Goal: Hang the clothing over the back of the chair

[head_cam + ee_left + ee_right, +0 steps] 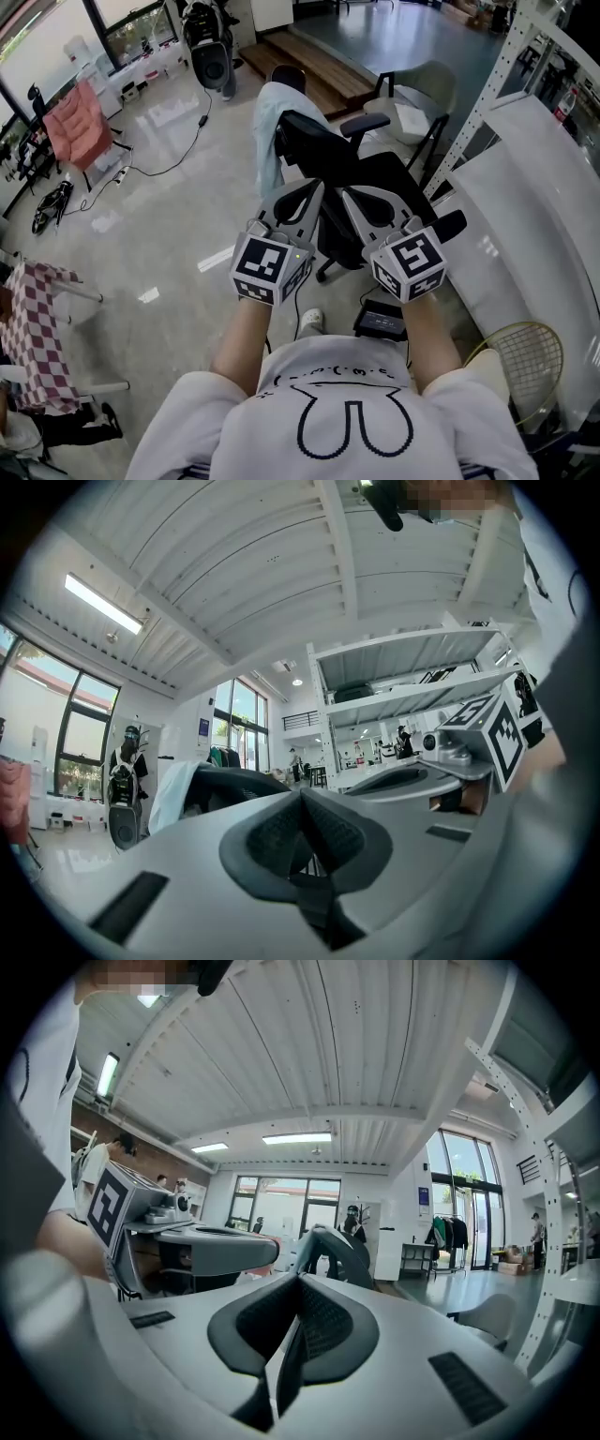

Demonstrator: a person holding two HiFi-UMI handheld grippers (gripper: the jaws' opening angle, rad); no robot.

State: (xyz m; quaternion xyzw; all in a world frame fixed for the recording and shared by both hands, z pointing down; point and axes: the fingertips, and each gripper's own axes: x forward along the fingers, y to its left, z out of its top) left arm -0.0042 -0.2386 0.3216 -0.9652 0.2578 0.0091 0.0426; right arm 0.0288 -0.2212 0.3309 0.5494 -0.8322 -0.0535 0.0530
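We see a pale glossy floor with a thin black cable snaking across its upper left, near a pink cloth draped on a stand. A red-and-white checked cloth hangs at the left edge. At the right stands a white perforated metal shelf upright — well below it, a yellow-framed racket. A flat black box lies on the floor; a brown wooden step platform runs along the top.
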